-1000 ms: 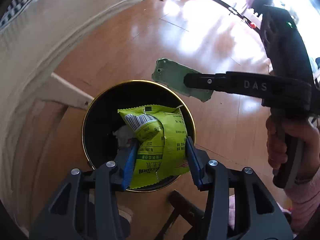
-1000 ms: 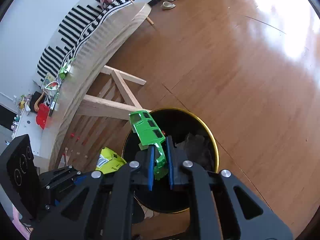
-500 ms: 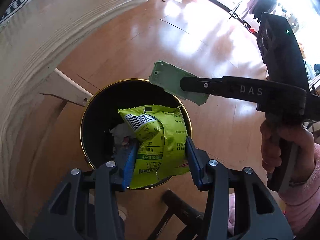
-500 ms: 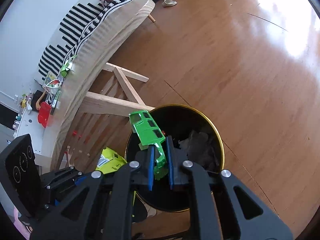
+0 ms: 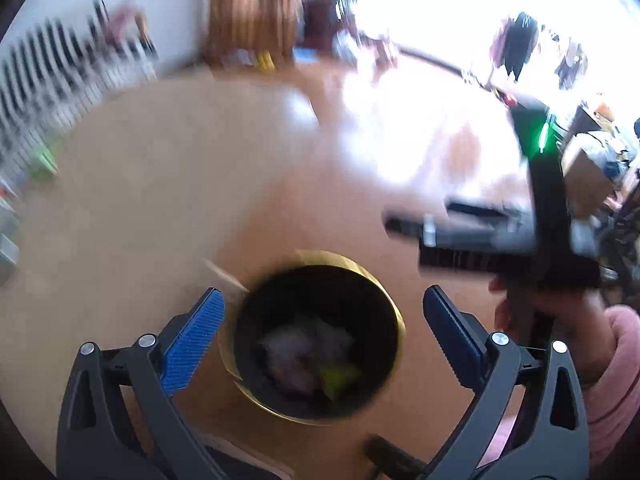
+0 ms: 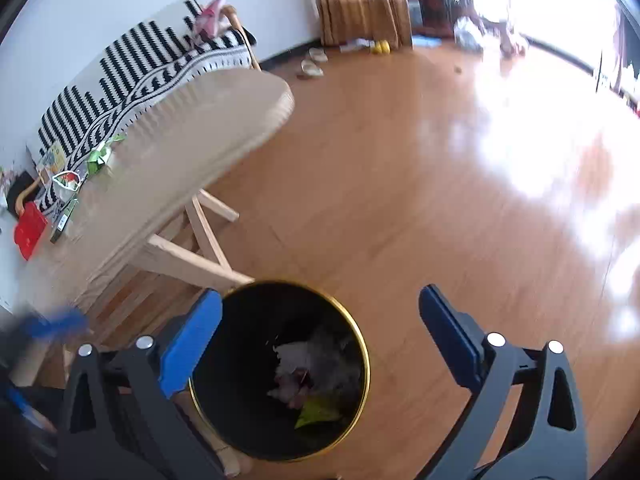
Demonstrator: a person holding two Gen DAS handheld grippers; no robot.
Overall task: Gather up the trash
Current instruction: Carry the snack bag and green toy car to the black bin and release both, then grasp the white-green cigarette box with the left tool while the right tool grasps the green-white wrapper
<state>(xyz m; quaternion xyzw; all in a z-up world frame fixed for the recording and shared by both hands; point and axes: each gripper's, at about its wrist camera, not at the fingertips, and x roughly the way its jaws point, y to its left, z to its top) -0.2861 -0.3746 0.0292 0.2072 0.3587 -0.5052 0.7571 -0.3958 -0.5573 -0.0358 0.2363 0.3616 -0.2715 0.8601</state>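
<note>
A round black trash bin with a gold rim point(image 5: 394, 312) point(image 6: 360, 340) stands on the wood floor. Inside lie crumpled white trash point(image 6: 298, 354) and a yellow-green snack bag point(image 5: 340, 374) point(image 6: 316, 412). My left gripper point(image 5: 322, 334) is open and empty above the bin, blue pads spread wide. My right gripper point(image 6: 320, 334) is also open and empty above the bin. In the blurred left wrist view the right gripper's body point(image 5: 500, 240) shows at the right, held by a hand in a pink sleeve.
A light wooden table point(image 6: 192, 148) with slanted legs stands left of the bin, with packets and a red object point(image 6: 28, 232) at its far end. A striped black-and-white cloth point(image 6: 140, 68) lies behind it. Slippers and small items lie by the curtain.
Both grippers opened. The yellow-green bag dropped from the left gripper into the bin, and the green toy car left the right gripper. Both cameras tilted up and away.
</note>
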